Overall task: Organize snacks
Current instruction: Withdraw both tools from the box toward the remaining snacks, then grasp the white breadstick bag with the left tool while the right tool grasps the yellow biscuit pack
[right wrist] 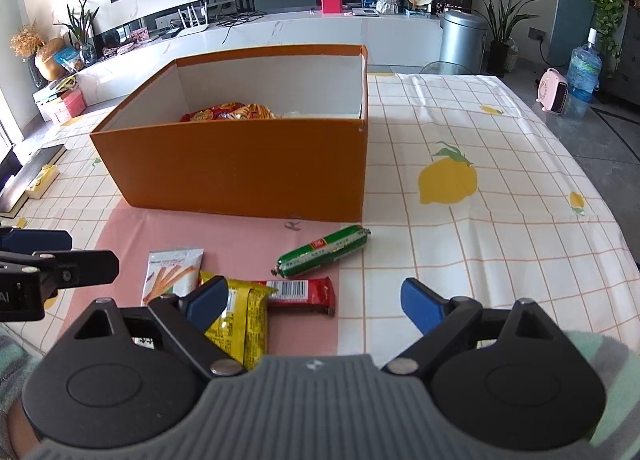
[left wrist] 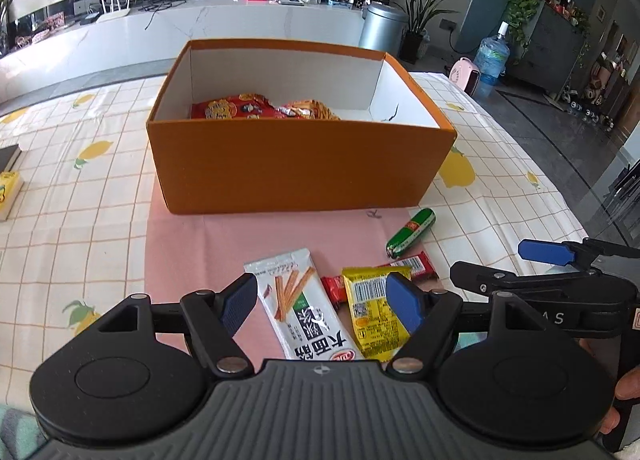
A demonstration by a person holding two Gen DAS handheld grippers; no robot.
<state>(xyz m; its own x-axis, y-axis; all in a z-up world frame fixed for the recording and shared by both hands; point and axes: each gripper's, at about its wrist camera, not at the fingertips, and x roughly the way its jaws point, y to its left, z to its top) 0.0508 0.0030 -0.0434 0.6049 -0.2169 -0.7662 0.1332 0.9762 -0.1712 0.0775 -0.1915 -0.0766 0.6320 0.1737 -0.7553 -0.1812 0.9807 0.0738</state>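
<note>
An orange box stands on the table with red and orange snack bags inside. In front of it on a pink mat lie a white breadstick packet, a yellow packet, a red bar and a green sausage. My left gripper is open above the white and yellow packets. My right gripper is open above the red bar, empty; it shows at the left wrist view's right edge.
The tablecloth has a lemon check pattern. Books lie at the table's left edge. Beyond the table are a white counter, a metal bin, plants and a water bottle.
</note>
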